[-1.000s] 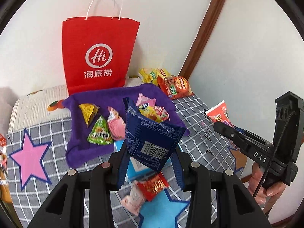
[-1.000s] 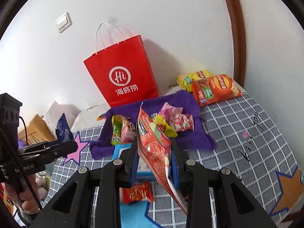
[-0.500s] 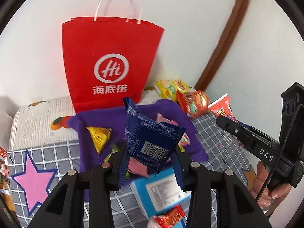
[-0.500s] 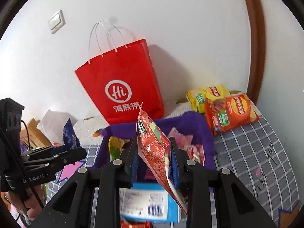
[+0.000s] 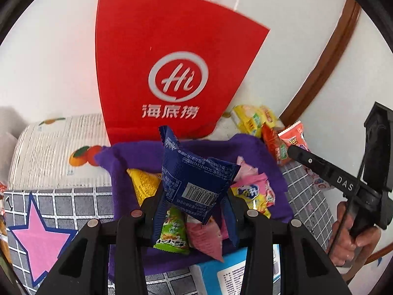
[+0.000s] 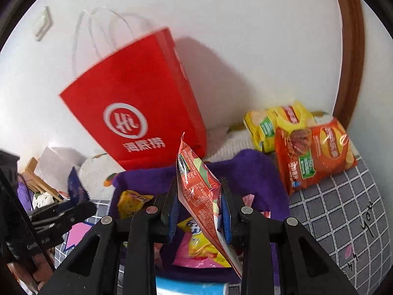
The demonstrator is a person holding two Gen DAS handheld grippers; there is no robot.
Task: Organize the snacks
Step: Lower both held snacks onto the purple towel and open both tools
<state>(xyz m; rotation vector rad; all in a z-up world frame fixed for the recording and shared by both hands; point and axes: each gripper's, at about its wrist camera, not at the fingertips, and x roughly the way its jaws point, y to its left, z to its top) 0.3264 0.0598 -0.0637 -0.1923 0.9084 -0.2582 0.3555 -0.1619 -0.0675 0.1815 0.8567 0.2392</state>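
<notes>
left tongs [image 5: 194, 204]: clamped on a dark blue snack packet [image 5: 194, 174], barcode side facing the camera, packet standing upright between the blue pads and held above a purple cloth [image 5: 127, 162]. right tongs [image 6: 199, 211]: clamped narrow on a red snack packet [image 6: 199, 194], held edge-on and upright over the same cloth.

on the purple cloth, left wrist view: a yellow triangular packet [image 5: 143, 184], a green packet [image 5: 173, 231], a pink packet [image 5: 206, 236], and a pink-and-yellow packet [image 5: 253, 191]. a light blue box [image 5: 221, 272] lies at the cloth's near edge.

a red paper bag [image 5: 172, 68] with white handles and a white logo stands upright behind the cloth, against the white wall. to its right, right wrist view: a yellow chip bag [image 6: 277, 123] and an orange chip bag [image 6: 314, 154], the orange one overlapping the yellow.

all of this rests on a bed covered by a grey checked sheet [image 6: 339, 211] with a pink star [image 5: 41, 243] printed on it. a hand [image 5: 353, 238] grips the right tool's handle at the right edge of the left wrist view.
</notes>
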